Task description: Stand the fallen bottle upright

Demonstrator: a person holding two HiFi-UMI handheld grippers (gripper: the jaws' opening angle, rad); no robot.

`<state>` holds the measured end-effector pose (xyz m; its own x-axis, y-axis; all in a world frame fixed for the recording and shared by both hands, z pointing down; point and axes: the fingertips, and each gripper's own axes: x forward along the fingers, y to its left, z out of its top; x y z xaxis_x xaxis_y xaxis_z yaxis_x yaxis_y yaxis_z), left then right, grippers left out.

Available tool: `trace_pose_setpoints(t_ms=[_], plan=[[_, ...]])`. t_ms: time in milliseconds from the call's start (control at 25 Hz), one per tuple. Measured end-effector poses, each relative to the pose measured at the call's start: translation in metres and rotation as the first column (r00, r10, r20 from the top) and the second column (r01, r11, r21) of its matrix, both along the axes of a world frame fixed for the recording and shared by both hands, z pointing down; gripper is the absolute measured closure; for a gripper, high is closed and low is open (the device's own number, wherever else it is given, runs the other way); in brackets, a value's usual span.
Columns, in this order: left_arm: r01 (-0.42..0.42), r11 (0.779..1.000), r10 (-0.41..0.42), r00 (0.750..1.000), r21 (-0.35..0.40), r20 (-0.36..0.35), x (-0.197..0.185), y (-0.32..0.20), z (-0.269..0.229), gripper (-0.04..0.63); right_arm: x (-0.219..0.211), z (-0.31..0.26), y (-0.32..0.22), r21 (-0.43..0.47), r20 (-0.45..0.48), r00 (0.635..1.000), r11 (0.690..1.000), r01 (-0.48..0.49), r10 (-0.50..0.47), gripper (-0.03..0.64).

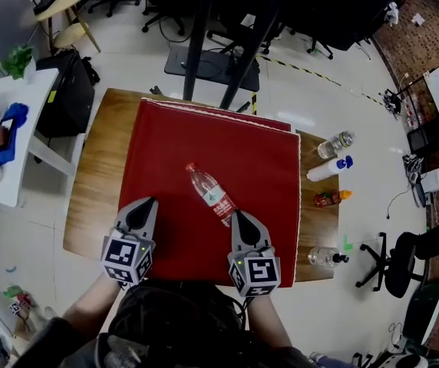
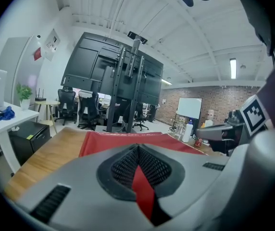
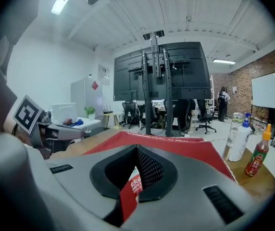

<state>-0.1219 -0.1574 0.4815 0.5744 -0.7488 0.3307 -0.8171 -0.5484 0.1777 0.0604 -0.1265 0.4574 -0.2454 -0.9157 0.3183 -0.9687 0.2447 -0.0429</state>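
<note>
Sideways on red cloth, bottle, just beyond right gripper, jaws shut

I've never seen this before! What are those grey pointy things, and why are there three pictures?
Those are grabbing tools. A person holds one in each hand: the left gripper and the right gripper. One picture comes from a camera on the person's head, looking down. The other two come from cameras riding on each tool, looking along its jaws. Below is a wooden table with a red cloth. A clear bottle lies on its side on the cloth. More bottles, like a white bottle, sit along the table's right side. Both tools' jaws are closed and hold nothing.
</note>
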Motion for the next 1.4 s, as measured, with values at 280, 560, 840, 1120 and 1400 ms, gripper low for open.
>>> trace_pose_setpoints(t_ms=[280, 560, 840, 1120, 1400], plan=[[0.009, 1.0, -0.008, 1.0, -0.03, 0.024, 0.011, -0.006, 0.006, 0.555, 0.007, 0.023, -0.012, -0.108, 0.048, 0.997, 0.992, 0.071, -0.066, 0.615], [0.025, 0.999, -0.023, 0.999, -0.048, 0.045, 0.021, -0.016, 0.011, 0.555, 0.005, 0.041, -0.019, -0.216, 0.045, 0.987, 0.963, 0.162, -0.156, 0.614], [0.011, 0.998, -0.009, 0.999, -0.058, 0.047, 0.028, -0.023, 0.017, 0.555, -0.002, 0.055, -0.031, -0.294, -0.015, 0.974, 0.932, 0.214, -0.228, 0.58], [-0.003, 0.998, 0.006, 0.999, -0.07, 0.041, 0.026, -0.031, 0.022, 0.555, -0.007, 0.06, -0.043, -0.307, -0.031, 0.968, 0.924, 0.228, -0.249, 0.514], [0.012, 0.997, -0.009, 0.999, -0.079, 0.043, 0.02, -0.043, 0.028, 0.555, -0.007, 0.073, -0.054, -0.378, -0.048, 0.955, 0.89, 0.255, -0.293, 0.458]])
